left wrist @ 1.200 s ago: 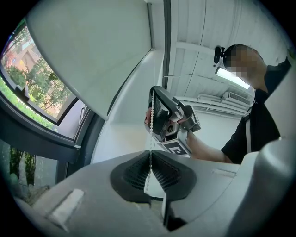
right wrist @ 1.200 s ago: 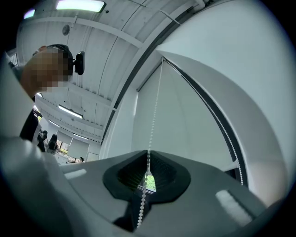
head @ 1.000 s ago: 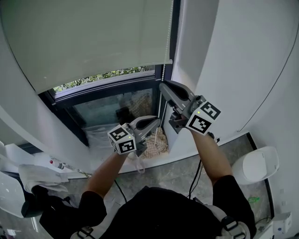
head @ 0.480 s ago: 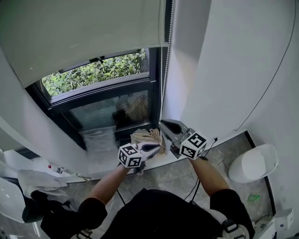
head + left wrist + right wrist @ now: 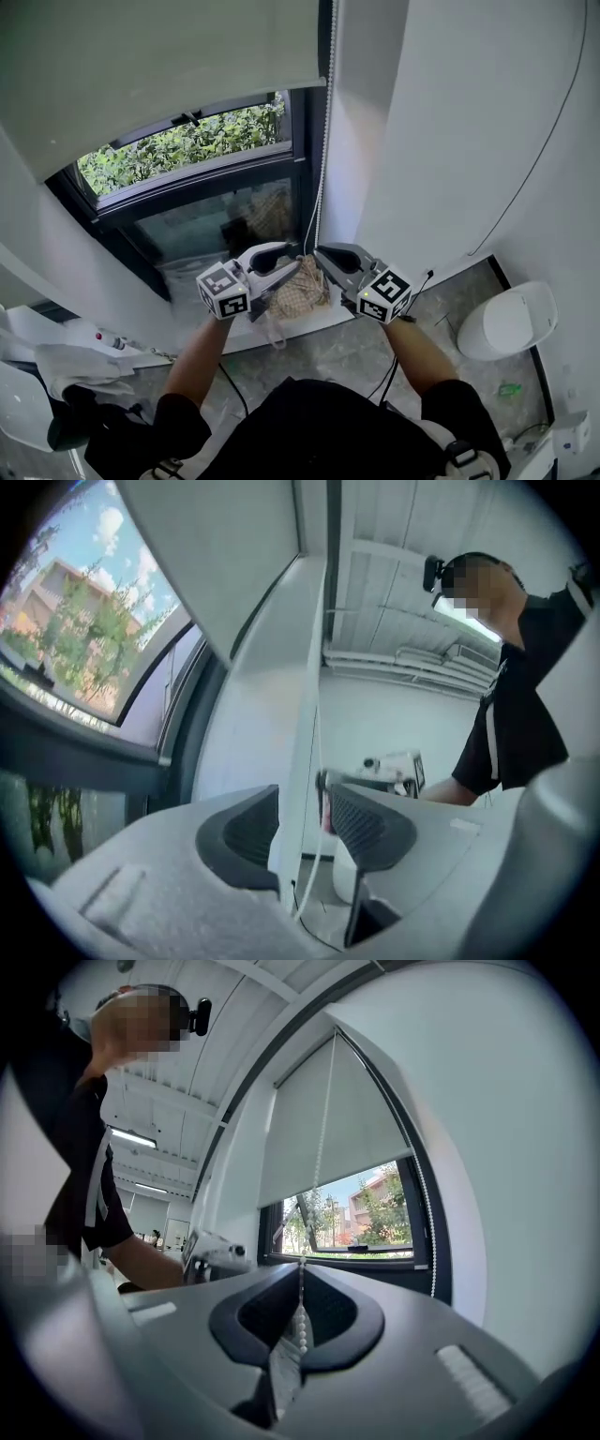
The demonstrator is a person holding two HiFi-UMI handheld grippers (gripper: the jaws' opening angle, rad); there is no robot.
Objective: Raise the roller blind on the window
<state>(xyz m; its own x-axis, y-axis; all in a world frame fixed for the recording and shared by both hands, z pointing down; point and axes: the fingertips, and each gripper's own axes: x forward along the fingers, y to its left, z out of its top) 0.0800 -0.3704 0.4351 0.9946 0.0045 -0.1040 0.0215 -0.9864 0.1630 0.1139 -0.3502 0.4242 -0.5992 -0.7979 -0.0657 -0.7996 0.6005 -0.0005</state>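
Note:
The pale roller blind (image 5: 159, 66) covers the upper window, its bottom bar above the greenery outside; it also shows in the right gripper view (image 5: 323, 1129). Its white bead chain (image 5: 325, 141) hangs by the window's right frame. My right gripper (image 5: 322, 253) is shut on the chain low down, beads pinched between its pads (image 5: 301, 1321). My left gripper (image 5: 291, 261) sits just left of it, tip to tip. Its jaws have just been opening, and they stand apart (image 5: 305, 822) with the chain (image 5: 316, 761) running loose between them.
A straw-coloured woven bundle (image 5: 302, 292) lies on the windowsill (image 5: 281, 328) just below both grippers. A white wall (image 5: 450, 141) stands right of the window. On the floor there is a white bin (image 5: 511, 323) at right and a cloth (image 5: 70, 361) at left.
The blind's bottom edge has gone up, uncovering more window. My right gripper has come down along the chain. The left gripper has risen next to it and opened its jaws.

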